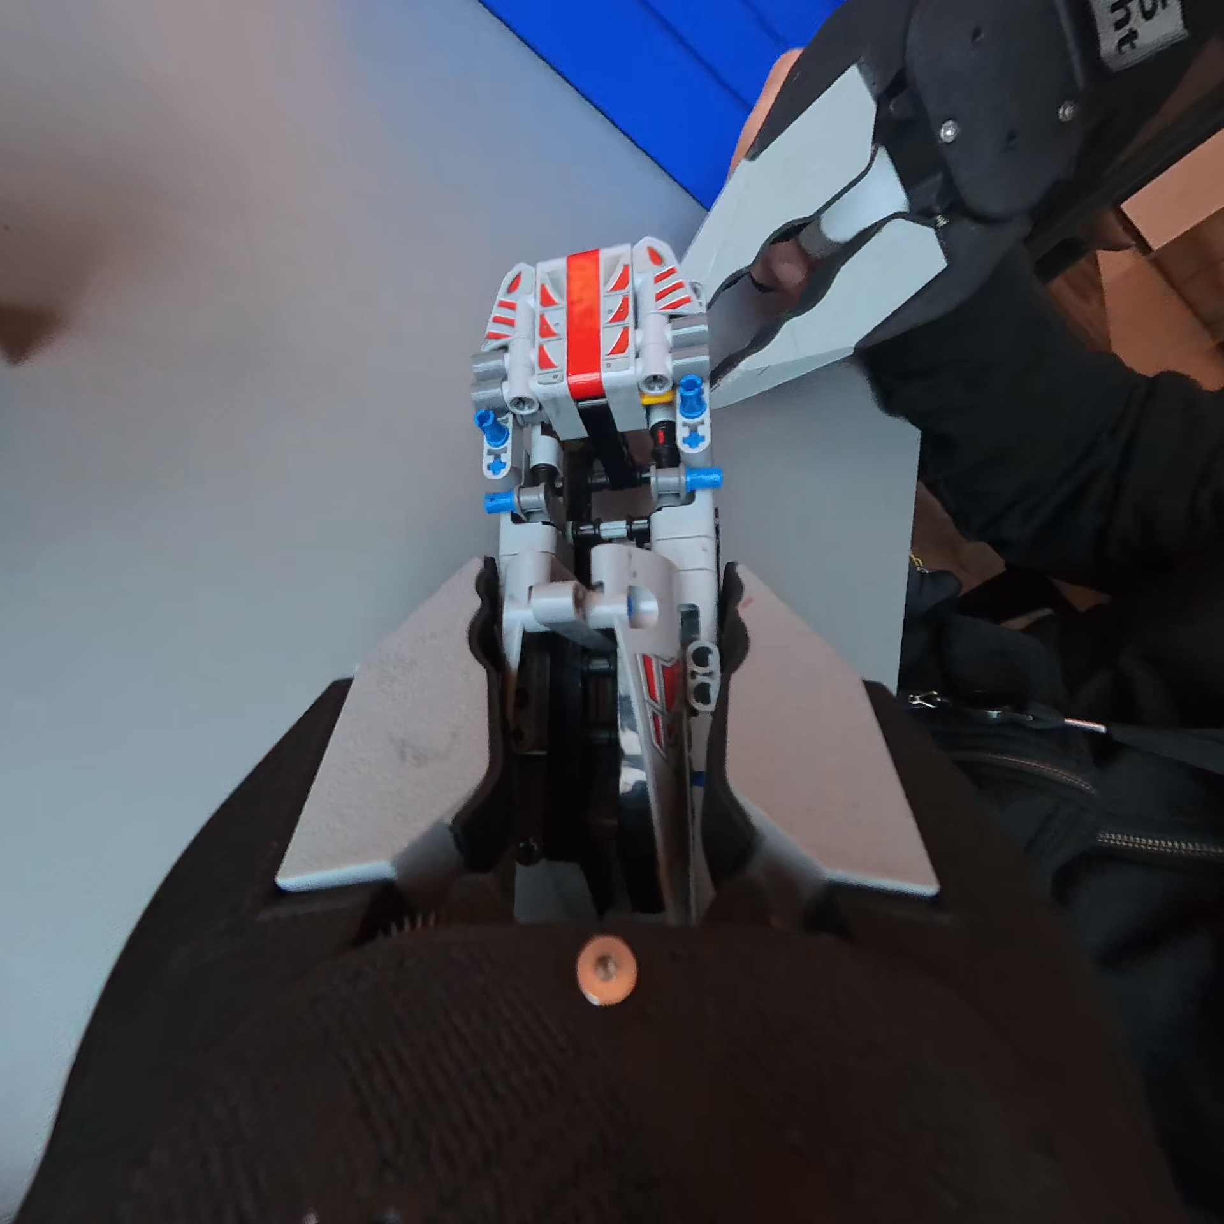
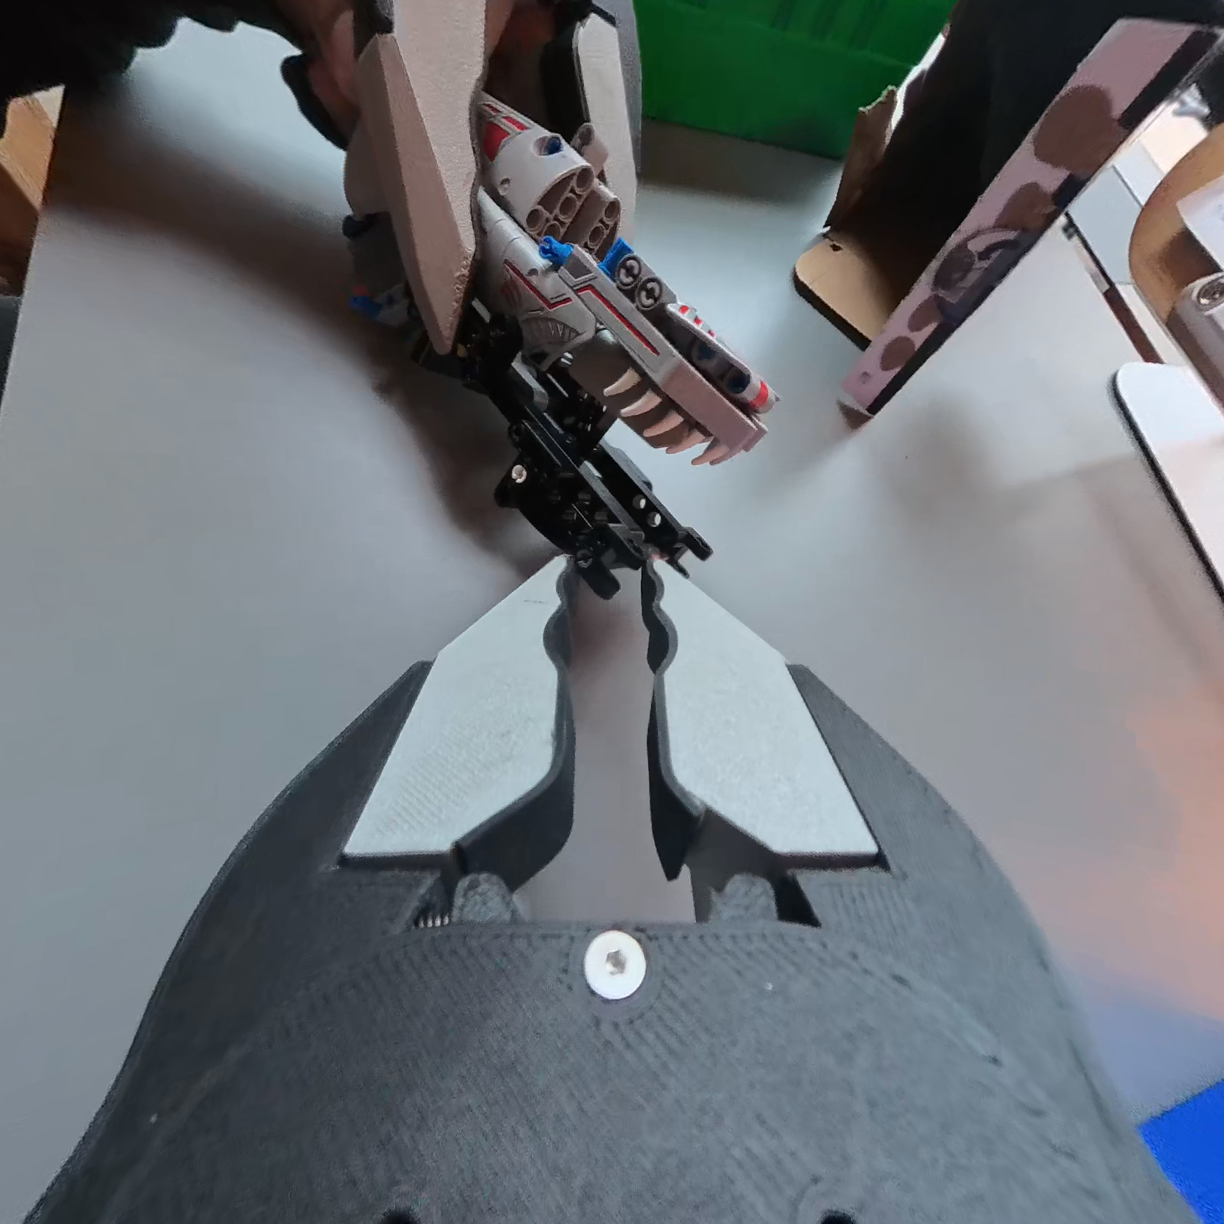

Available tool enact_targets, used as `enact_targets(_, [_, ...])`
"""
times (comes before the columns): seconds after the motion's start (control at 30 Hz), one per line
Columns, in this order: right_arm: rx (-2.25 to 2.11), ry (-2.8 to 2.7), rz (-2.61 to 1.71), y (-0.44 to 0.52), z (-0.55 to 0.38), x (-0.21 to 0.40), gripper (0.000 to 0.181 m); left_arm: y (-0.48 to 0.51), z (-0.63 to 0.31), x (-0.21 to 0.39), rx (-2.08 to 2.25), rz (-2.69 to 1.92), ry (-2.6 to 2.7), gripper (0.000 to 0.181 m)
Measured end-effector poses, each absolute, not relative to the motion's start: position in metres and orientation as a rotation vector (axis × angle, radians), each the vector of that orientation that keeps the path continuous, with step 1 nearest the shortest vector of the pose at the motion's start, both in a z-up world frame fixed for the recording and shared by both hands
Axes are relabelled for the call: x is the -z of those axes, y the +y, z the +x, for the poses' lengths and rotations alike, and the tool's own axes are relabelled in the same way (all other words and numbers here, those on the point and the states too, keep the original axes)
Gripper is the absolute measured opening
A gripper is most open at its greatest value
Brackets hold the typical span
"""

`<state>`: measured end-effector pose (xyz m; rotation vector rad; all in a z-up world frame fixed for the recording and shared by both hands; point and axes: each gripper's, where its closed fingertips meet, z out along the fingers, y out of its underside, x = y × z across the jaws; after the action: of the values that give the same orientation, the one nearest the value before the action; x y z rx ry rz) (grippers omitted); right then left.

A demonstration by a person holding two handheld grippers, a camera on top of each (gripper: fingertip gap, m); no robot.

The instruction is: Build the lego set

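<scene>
We hold lego model (image 1: 599, 463) aloft over table (image 1: 232, 463), left gripper (image 1: 606, 636) clenched on its rear. Body largely assembled, we judge; blue pins (image 1: 702, 478) bare. Right gripper (image 2: 606, 583) parted, empty, at black chassis end (image 2: 596, 503).

Glossy plastic lego model (image 1: 599, 424) — matt grey table (image 1: 265, 331)

We hold the lego model (image 1: 599, 503) between our left gripper (image 1: 606, 596) fingers, above the table (image 1: 265, 463). Our right gripper (image 2: 606, 573) meets its far end.
</scene>
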<state>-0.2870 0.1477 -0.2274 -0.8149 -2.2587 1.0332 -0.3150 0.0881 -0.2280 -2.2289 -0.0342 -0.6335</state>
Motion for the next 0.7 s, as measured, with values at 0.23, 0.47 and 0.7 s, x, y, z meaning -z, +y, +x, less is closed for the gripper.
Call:
enact_targets(0.23, [-0.988,-2.258,-0.807,0.151,-0.288,0.233,0.015,0.092,-0.318,0.229,0.574,-2.235,-0.030,0.066])
enact_targets(0.47, [-0.982,-2.216,-0.876,0.158,-0.294,0.233,0.004,0.092,-0.322,0.231,0.712,-2.196,-0.155,0.066])
enact_targets(0.7, [-0.974,-2.224,-0.889,0.159,-0.295,0.237,0.003,0.092,-0.322,0.231,0.623,-2.236,-0.117,0.066])
